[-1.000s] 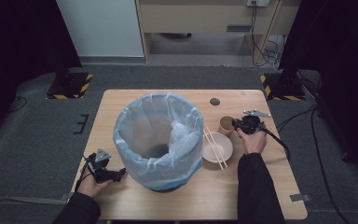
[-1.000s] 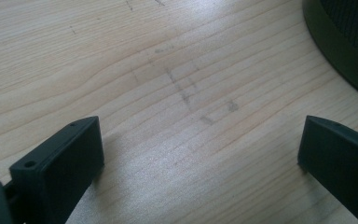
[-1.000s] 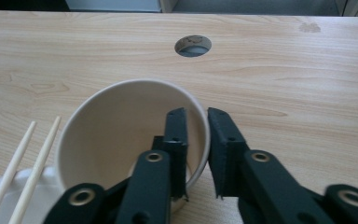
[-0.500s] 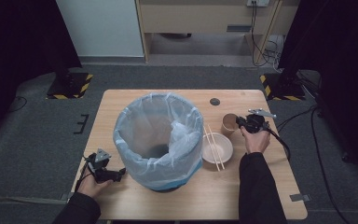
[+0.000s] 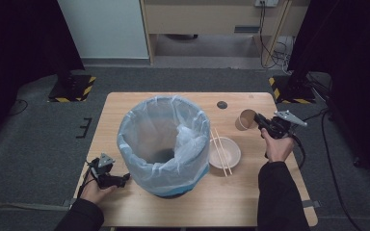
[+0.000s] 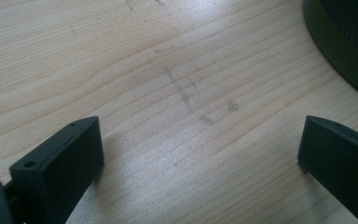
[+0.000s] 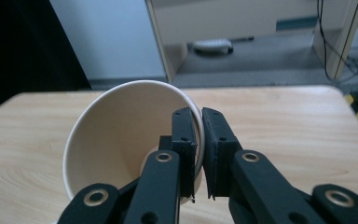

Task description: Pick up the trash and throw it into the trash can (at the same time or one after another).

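1. Right gripper view: your right gripper [image 7: 198,154] clamps the paper cup [image 7: 121,140] by its rim wall, one jaw inside, one outside.
2. The cup tilts above the table [image 5: 231,202], right of the lined bin [image 5: 164,144].
3. Your left gripper [image 5: 125,179] rests open near the bin's left.

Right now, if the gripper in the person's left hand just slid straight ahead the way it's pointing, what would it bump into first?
Most likely the dark base of the lined bin. The left gripper lies low on the table, open jaws aimed toward it, with bare wood between. Depth is hard to judge.
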Tool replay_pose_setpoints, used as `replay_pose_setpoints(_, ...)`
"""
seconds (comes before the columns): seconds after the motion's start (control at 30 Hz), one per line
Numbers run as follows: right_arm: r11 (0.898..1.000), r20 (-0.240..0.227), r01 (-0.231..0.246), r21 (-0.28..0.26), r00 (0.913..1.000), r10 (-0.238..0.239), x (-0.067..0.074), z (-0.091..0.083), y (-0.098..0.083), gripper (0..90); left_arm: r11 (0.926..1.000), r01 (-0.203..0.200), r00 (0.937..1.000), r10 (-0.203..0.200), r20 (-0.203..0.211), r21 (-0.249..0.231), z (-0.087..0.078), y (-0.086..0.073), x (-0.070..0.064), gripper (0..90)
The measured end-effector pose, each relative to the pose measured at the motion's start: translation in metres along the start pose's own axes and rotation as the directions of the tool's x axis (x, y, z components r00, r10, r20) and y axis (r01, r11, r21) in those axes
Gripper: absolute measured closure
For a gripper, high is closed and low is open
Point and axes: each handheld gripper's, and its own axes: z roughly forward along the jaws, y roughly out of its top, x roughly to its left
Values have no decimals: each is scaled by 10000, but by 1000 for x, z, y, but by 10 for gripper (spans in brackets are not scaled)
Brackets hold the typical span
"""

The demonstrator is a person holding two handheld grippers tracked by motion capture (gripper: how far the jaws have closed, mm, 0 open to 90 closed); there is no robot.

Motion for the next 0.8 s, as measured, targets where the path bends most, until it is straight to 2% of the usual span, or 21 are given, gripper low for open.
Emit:
replay_pose_setpoints(0.1,9983,-90,-134,-570,9999,129,-1,-13,5,846,10000,-2,10000,2,0,1,0,0,0,0)
replay_pose_setpoints(0.17,9973,-139,-198,-709,9997,188,-1,-16,6,846,10000,2,10000,-2,-3,-3,0,0,0,0)
replay_pose_setpoints(0.27,9904,-491,-313,-1348,9985,249,2,-32,15,846,10000,33,10000,-33,-6,-4,0,0,0,0)
replay_pose_setpoints(0.33,9865,-730,-333,-1606,9971,218,5,-39,18,847,10000,30,10000,-30,-6,-7,0,0,0,0)
replay_pose_setpoints(0.43,9828,-845,-297,-1824,9963,144,8,-45,22,847,10000,33,10000,-33,-14,-4,0,0,-1,0)
replay_pose_setpoints(0.47,9728,-1044,-505,-2262,9942,273,11,-52,29,847,10000,38,10000,-38,-12,-3,0,0,-1,0)
replay_pose_setpoints(0.57,9620,-1231,-645,-2655,9919,325,14,-60,37,847,10000,33,10000,-33,-5,3,0,0,-1,0)
replay_pose_setpoints(0.6,9620,-1231,-645,-2655,9919,325,14,-60,37,847,10000,33,10000,-33,-5,3,0,0,-1,0)
replay_pose_setpoints(0.63,9543,-1361,-729,-2899,9901,343,16,-66,41,847,10000,36,10000,-36,-2,5,0,0,-1,0)
replay_pose_setpoints(0.67,9543,-1361,-729,-2899,9901,343,16,-66,41,847,10000,28,10000,-28,-3,4,0,0,-1,0)
replay_pose_setpoints(0.7,9485,-1448,-824,-3060,9887,392,16,-71,44,847,10000,35,10000,-35,-3,6,0,0,-1,0)
replay_pose_setpoints(0.73,9485,-1448,-824,-3060,9887,392,16,-71,44,847,10000,35,10000,-35,-3,6,0,0,-1,0)
replay_pose_setpoints(0.8,9418,-1552,-887,-3244,9871,395,18,-77,48,847,10000,32,10000,-32,-3,7,0,0,-1,0)
